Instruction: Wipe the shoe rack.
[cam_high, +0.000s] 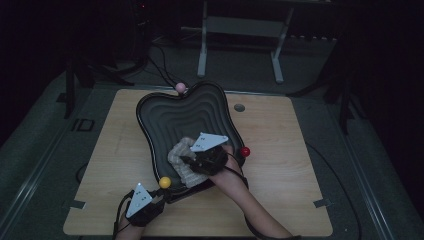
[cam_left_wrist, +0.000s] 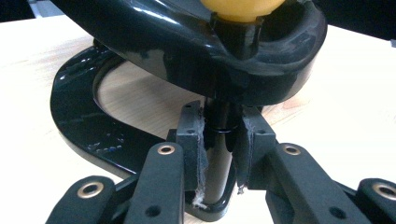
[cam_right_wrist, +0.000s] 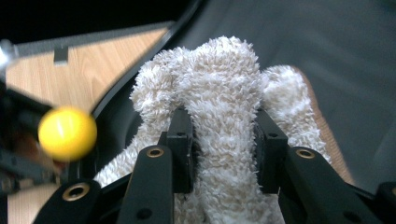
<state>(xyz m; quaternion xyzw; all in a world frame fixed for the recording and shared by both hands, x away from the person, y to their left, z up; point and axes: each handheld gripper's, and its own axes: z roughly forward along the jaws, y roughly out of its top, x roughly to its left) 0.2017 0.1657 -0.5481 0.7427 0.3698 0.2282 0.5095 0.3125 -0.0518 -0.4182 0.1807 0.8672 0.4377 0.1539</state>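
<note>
left claw (cam_high: 161, 196): clamped, low (near edge) | right claw (cam_high: 189, 161): clamped, forearm angled inward

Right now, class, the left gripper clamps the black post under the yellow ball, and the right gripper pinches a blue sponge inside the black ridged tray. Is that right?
Not quite: the right gripper pinches a fluffy cream cloth, not a blue sponge, as the right gripper view shows. The rest stands.

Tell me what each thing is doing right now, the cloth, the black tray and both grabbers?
Cloth: bunched up, pinched in the right gripper, lying inside the tray.
Tray: on its stand on the table, with the cloth in it.
Tray post: upright, clamped by the left gripper.
Right gripper: shut on the cloth.
Left gripper: shut on the tray post.
Table: bearing the tray stand.
</note>
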